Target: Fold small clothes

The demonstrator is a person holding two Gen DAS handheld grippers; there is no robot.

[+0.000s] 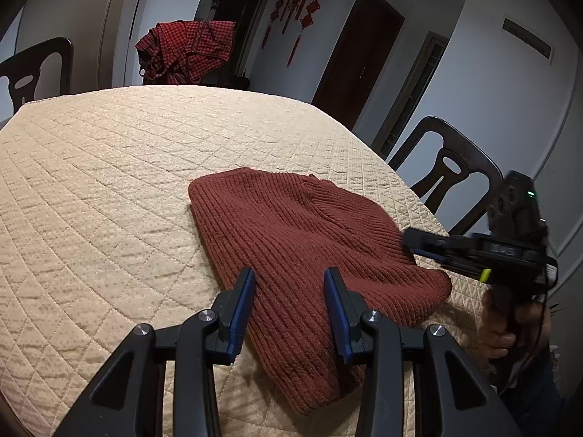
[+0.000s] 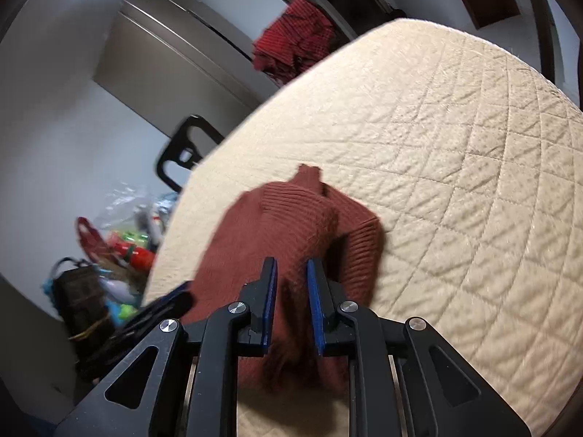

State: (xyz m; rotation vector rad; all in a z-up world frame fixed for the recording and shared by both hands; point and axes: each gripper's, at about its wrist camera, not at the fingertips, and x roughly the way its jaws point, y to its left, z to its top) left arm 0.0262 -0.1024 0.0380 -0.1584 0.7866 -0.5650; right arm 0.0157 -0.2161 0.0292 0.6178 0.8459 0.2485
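Rust knit sweater [image 1: 309, 247] lies partly folded on quilted tabletop [image 1: 109, 182]; my left tongs [image 1: 289, 284] gape empty over its near hem, right tongs [image 2: 291, 273] half-open at its edge, gripping nothing; next, pinch and fold across.

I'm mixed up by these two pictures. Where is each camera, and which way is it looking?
Left wrist: sits on the left gripper, looking across the rust knit sweater toward the doors; its own fingers, the right gripper and the hand holding it show.
Right wrist: sits on the right gripper, tilted, looking along the sweater toward a grey wall; its own fingers show.
Shared: sweater, quilted table cover, red checked cloth.
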